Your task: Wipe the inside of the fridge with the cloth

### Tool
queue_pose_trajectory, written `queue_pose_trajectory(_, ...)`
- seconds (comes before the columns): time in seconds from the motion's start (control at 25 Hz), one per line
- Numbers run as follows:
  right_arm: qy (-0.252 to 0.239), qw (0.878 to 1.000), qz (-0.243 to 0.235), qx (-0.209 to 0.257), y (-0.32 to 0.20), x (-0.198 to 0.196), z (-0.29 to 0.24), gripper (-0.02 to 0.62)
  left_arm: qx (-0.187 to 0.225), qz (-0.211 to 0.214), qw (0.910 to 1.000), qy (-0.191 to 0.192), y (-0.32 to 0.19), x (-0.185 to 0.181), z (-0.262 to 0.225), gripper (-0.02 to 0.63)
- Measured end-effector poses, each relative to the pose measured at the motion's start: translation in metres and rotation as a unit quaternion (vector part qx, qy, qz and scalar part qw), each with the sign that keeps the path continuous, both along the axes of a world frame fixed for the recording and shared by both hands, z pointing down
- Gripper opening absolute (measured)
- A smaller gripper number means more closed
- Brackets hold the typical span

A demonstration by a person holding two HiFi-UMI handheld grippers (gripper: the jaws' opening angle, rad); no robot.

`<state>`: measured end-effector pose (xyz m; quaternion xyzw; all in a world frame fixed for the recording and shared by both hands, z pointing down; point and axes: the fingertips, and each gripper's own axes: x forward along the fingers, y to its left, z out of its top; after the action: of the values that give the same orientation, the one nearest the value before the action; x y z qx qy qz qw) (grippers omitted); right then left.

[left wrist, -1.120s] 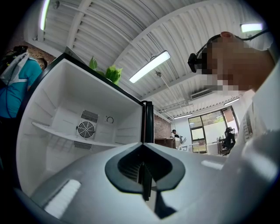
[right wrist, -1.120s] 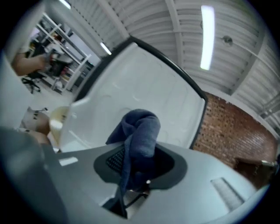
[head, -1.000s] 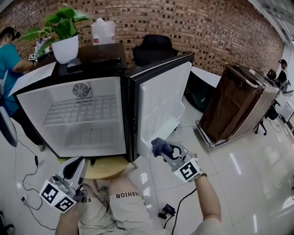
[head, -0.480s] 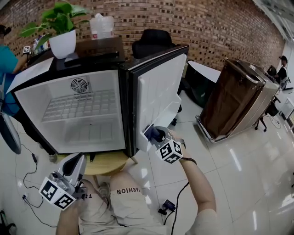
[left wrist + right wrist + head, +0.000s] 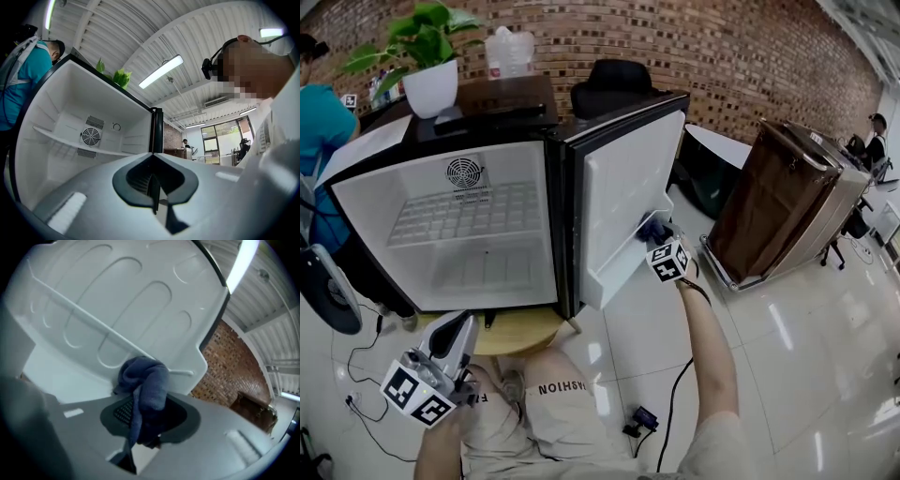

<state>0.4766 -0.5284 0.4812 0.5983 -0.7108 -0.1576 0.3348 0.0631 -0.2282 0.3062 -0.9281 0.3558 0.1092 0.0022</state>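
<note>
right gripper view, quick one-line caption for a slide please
Right gripper, shut on a bunched blue cloth, faces the white inner side of the open fridge door.

left tool (image 5: 453, 330) and right tool (image 5: 656, 232) are pale grey, black inside the jaws; each bears a black-and-white marker cube (image 5: 668, 262); khaki shorts (image 5: 558, 417) printed "fashion"

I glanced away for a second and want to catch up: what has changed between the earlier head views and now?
The right gripper, jaws shut on the blue cloth throughout, moved forward and up in the head view to the inner side of the open fridge door, by its door shelf. The left gripper stayed low at the left, jaws shut and empty; the door stayed open.
</note>
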Motion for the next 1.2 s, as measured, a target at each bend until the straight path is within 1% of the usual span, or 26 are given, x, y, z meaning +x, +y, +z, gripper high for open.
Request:
queue_pose_trajectory(0.08, 0.001, 1.0, 0.008, 0.003, 0.006, 0.004, -0.001, 0.107, 0.002, -0.001, 1.0, 0.0, 0.001, -0.002, -0.002, 0.0)
queue_pose_trajectory(0.16, 0.004, 1.0, 0.009, 0.008, 0.025, 0.003, -0.003, 0.107, 0.002, -0.001, 1.0, 0.001, 0.0, -0.006, -0.004, 0.0)
queue_pose_trajectory(0.28, -0.006, 1.0, 0.011, 0.018, 0.078, 0.008, -0.006, 0.107, -0.009, 0.0, 1.0, 0.003, 0.0, -0.011, -0.002, 0.0)
queue_pose_trajectory(0.36, -0.004, 0.999, 0.011, 0.038, 0.11, 0.011, -0.019, 0.108, -0.016, -0.002, 0.9999, 0.002, -0.005, -0.013, 0.003, 0.0)
queue_pose_trajectory(0.44, -0.014, 0.998, -0.001, 0.058, 0.137, 0.003, -0.034, 0.107, -0.016, -0.007, 0.9998, -0.006, -0.014, -0.013, 0.007, 0.0)
queue_pose_trajectory(0.56, -0.041, 0.995, -0.035, 0.079, 0.186, -0.022, -0.055, 0.107, -0.011, -0.015, 0.9995, -0.026, -0.024, -0.008, 0.016, 0.0)
queue_pose_trajectory(0.68, -0.065, 0.991, -0.077, 0.093, 0.237, -0.054, -0.079, 0.107, -0.014, -0.015, 0.9992, -0.033, -0.024, 0.0, 0.024, 0.0)
queue_pose_trajectory(0.8, -0.112, 0.978, -0.132, 0.119, 0.278, -0.093, -0.108, 0.109, -0.021, -0.02, 0.9991, -0.031, -0.02, -0.001, 0.031, 0.0)
queue_pose_trajectory(0.92, -0.163, 0.963, -0.17, 0.128, 0.305, -0.129, -0.128, 0.107, -0.026, -0.029, 0.9988, -0.03, -0.017, -0.008, 0.037, 0.0)
queue_pose_trajectory(1.04, -0.18, 0.954, -0.196, 0.136, 0.325, -0.163, -0.141, 0.107, -0.027, -0.035, 0.9986, -0.029, -0.009, -0.016, 0.039, 0.0)
queue_pose_trajectory(1.2, -0.205, 0.942, -0.23, 0.132, 0.347, -0.211, -0.152, 0.109, -0.022, -0.034, 0.9986, -0.034, 0.01, -0.033, 0.039, 0.0)
